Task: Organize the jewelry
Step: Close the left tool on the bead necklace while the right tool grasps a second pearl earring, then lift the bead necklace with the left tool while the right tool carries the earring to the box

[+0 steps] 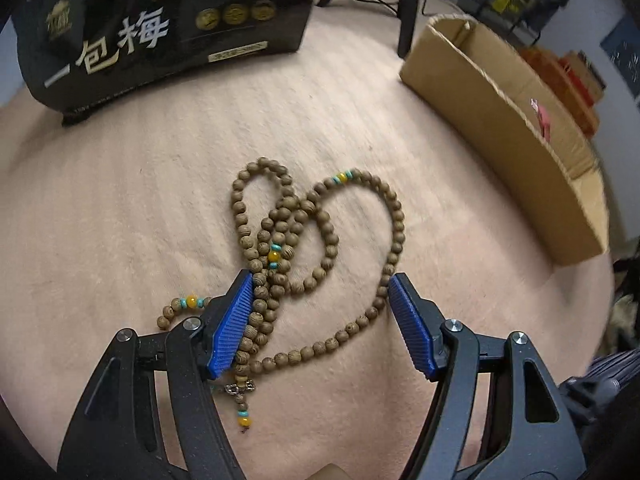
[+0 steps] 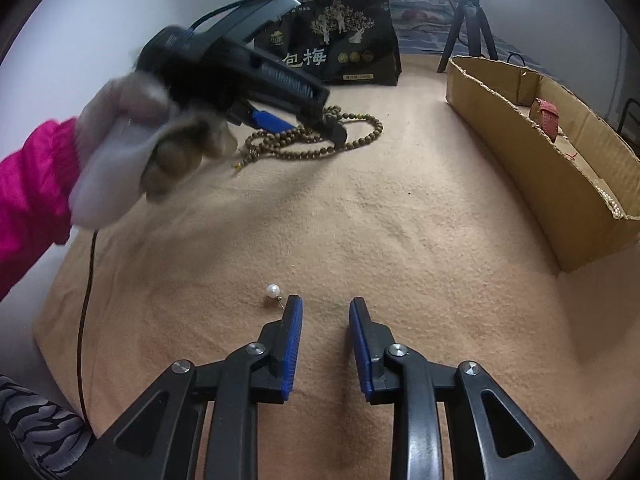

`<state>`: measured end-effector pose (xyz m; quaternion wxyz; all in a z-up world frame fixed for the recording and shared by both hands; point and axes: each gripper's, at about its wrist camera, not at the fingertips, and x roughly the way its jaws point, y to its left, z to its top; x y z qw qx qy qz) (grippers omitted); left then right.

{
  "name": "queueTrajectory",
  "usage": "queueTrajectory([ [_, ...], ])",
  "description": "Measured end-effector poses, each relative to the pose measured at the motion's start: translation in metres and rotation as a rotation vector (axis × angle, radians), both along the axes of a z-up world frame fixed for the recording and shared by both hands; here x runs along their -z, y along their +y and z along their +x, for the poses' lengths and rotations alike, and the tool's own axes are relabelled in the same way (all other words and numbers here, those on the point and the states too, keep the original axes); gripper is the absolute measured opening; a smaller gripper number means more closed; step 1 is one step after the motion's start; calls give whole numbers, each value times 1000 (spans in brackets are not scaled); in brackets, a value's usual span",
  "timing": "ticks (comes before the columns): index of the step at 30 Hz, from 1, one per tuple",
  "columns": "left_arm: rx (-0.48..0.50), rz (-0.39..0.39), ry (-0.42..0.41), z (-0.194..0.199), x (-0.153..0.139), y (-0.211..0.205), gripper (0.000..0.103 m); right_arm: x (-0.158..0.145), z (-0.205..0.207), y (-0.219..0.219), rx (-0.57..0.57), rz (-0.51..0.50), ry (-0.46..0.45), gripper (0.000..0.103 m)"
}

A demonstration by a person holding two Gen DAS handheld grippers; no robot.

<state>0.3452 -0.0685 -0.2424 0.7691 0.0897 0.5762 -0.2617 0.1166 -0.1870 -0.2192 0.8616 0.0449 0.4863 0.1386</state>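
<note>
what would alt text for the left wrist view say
Open left tongs straddle a tangled wooden bead necklace on a beige blanket. A black printed bag stands behind, a cardboard box to the right.

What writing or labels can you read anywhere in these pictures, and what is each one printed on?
"一包梅": large pale characters on the black bag, left wrist view; the right wrist view shows only "包梅".
Small logo, three gold medallions and a pale label strip on the same bag: too small to read.
Raised lettering on the left gripper body, right wrist view: blurred, unreadable.
Cardboard box: no readable print.
</note>
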Motion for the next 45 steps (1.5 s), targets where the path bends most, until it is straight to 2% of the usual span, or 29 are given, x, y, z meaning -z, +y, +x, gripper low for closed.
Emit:
queueTrajectory([
  [5, 22, 72, -48, -11, 2, -18, 70, -1, -2, -1, -8, 22, 4, 31],
  [9, 9, 115, -88, -14, 7, -28, 70, -3, -1, 5, -24, 19, -9, 42],
  [13, -32, 129, -111, -12, 9, -26, 69, -2, 2, 9, -35, 10, -6, 43],
  [16, -61, 127, -130, -7, 9, -19, 53, -1, 2, 14, -51, -7, -6, 43],
  [18, -96, 120, -134, -4, 9, -11, 34, 1, 2, 18, -65, -20, -4, 43],
  [20, -129, 96, -129, 0, 9, 0, 25, 4, 3, 21, -77, -34, 1, 43],
  [21, -138, 90, -127, -1, 7, 9, 20, 5, 4, 23, -85, -45, 2, 43],
  [24, -166, 70, -122, 1, 6, 24, 19, 7, 8, 28, -99, -68, -1, 42],
  [28, -190, 66, -127, -2, 6, 44, 17, 7, 15, 34, -117, -88, -13, 36],
  [31, -213, 44, -115, -7, 6, 57, 15, 6, 16, 39, -147, -118, -29, 26],
  [34, -227, 39, -115, -16, 5, 72, 15, 7, 16, 42, -163, -137, -35, 8],
  [39, -280, -3, -101, -29, -3, 87, 11, 6, 14, 37, -159, -118, -32, 6],
  [45, -326, -60, -119, -51, -32, 102, 11, -4, 10, 31, -151, -112, -54, 6],
])
